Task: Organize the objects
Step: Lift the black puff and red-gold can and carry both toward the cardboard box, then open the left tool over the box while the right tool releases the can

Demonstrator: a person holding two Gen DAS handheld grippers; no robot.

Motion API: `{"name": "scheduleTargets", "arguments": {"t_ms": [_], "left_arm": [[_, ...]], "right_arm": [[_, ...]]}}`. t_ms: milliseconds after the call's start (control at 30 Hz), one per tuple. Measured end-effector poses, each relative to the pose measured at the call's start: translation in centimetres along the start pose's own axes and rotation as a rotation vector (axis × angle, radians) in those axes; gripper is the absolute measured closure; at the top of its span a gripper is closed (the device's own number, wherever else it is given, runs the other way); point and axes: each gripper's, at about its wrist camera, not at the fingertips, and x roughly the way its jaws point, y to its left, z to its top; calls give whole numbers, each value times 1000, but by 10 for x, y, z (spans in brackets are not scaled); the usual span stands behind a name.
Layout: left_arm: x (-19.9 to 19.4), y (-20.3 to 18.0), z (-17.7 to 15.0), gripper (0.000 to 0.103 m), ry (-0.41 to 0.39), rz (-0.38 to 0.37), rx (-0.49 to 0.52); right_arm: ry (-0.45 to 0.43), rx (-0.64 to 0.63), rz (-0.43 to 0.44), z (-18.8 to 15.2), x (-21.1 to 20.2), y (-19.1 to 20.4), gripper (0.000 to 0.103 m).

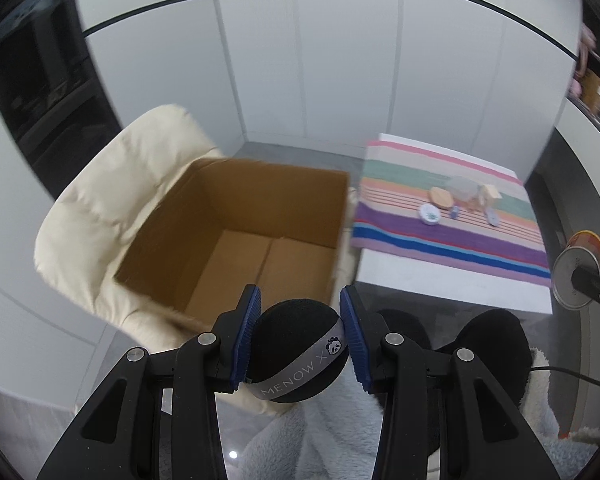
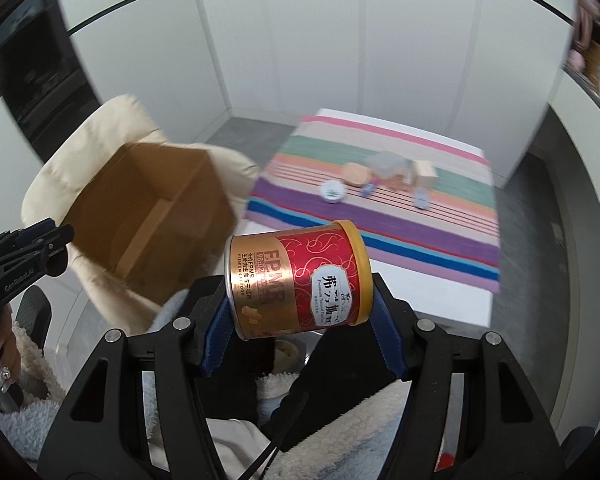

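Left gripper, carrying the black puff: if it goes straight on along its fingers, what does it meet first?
Probably the open cardboard box: the left gripper points at its near rim and bare floor. Depth is unclear.

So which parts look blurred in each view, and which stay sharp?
Left wrist view: the box and striped cloth are smeared, while the black puff between the pads is sharp. Right wrist view: box and cloth are blurred; the can label reads clearly.
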Motion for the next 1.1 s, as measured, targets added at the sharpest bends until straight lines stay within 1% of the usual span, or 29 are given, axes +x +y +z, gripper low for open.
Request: {"name": "scheduleTargets", "arguments": {"t_ms": [167, 267, 367, 467, 600, 833, 933, 1000, 1100], "left_arm": [[-3, 33, -7, 60, 6, 30, -68], [-4, 44, -8, 60, 4, 39, -93], [-2, 48, -8, 60, 8, 41, -106], [3, 45, -8, 60, 24, 40, -95], [12, 41, -8, 60, 49, 29, -88], [32, 37, -8, 60, 98, 22, -82], [40, 40, 0, 60, 114, 16, -93], [43, 43, 10, 60, 112, -4, -108], [48, 53, 22, 60, 97, -7, -124]], "right_arm": [[15, -93, 74, 12, 19, 48, 38], [32, -148, 121, 15, 29, 75, 38], [45, -203, 150, 15, 37, 99, 38], [52, -238, 172, 15, 41, 115, 38], [62, -264, 182, 13, 46, 124, 38], [83, -265, 189, 16, 59, 121, 38], [76, -271, 190, 20, 63, 121, 38], [65, -272, 181, 28, 68, 119, 38], [54, -272, 176, 44, 79, 120, 38]]}}
